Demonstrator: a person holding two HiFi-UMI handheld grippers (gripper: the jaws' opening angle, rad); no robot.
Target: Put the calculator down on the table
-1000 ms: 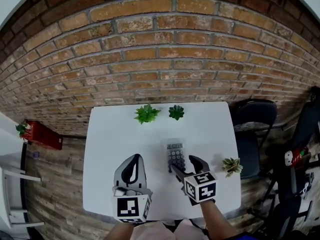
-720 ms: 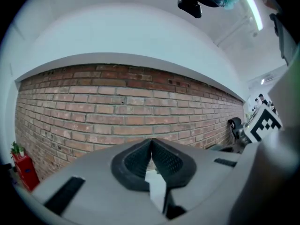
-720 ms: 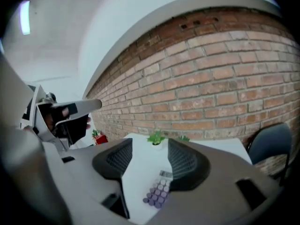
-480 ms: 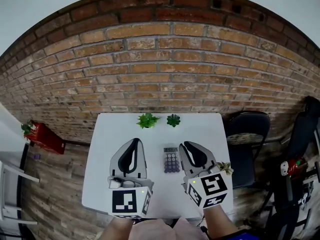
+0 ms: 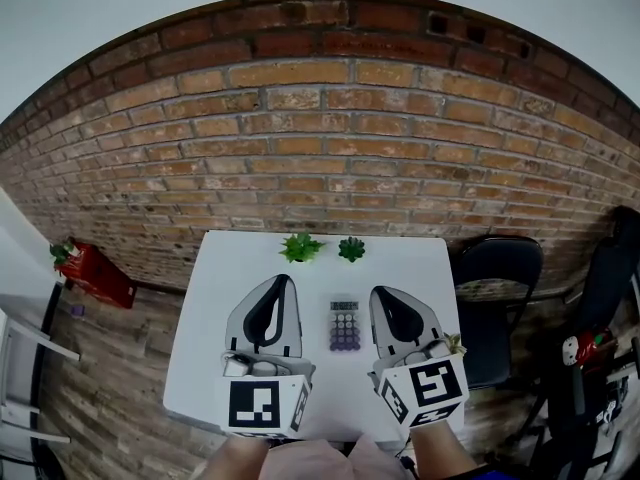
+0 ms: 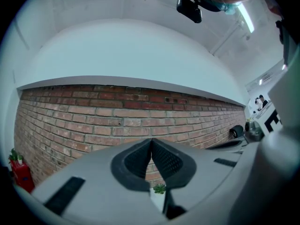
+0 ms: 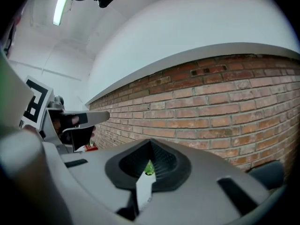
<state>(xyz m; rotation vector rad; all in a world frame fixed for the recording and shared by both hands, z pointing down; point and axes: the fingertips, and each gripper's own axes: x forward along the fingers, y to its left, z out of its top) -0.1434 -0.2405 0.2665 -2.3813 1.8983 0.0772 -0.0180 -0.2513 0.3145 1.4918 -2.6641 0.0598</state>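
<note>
Grey calculator (image 5: 344, 325), white table (image 5: 203, 348)

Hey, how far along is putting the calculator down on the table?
Done, it seems: the calculator lies flat on the table, between the left gripper and the right gripper, touched by neither. In hand: nothing; both grippers are shut and empty, pointing at the brick wall. Left: nothing that I can see.
</note>
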